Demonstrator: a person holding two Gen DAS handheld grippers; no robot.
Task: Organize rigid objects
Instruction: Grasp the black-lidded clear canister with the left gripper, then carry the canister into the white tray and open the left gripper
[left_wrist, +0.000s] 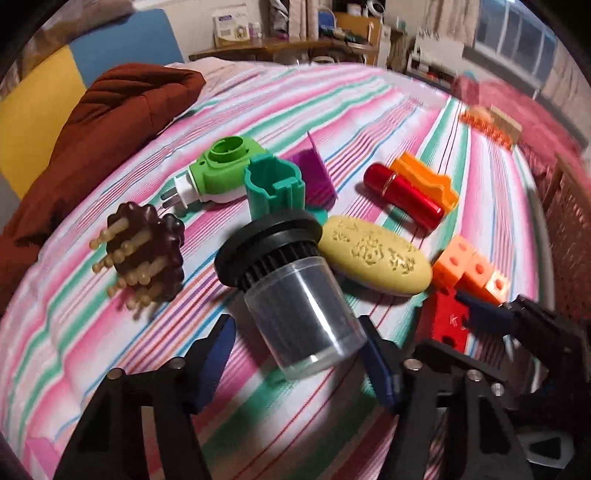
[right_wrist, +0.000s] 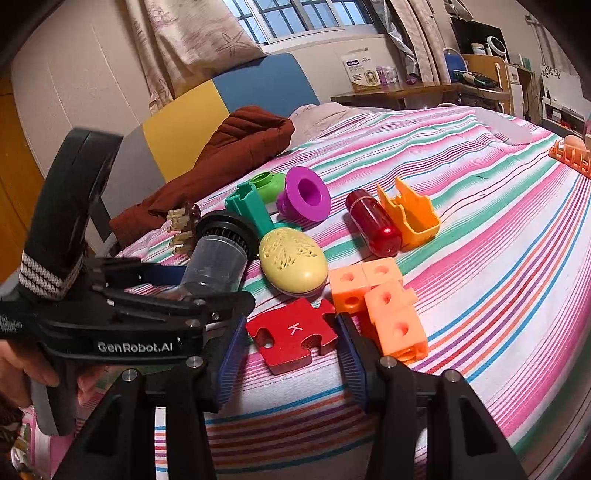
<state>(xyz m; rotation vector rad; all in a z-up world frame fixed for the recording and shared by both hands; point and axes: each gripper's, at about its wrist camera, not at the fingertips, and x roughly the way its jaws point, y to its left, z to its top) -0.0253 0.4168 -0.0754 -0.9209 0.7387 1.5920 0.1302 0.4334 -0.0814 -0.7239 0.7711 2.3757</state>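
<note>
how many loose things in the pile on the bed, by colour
green: 2, plug-in device, teal holder
purple: 1, funnel
red: 2, capsule, K puzzle piece
orange: 2, clip, cube blocks
yellow: 1, oval case
brown: 1, massager
black: 1, filter
total: 10

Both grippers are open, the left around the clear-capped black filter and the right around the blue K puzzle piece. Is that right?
One detail is off: the K puzzle piece is red, not blue, as the right wrist view shows. The rest holds: the right gripper stands open around it, and the left gripper stands open around the clear-capped black filter.
</note>
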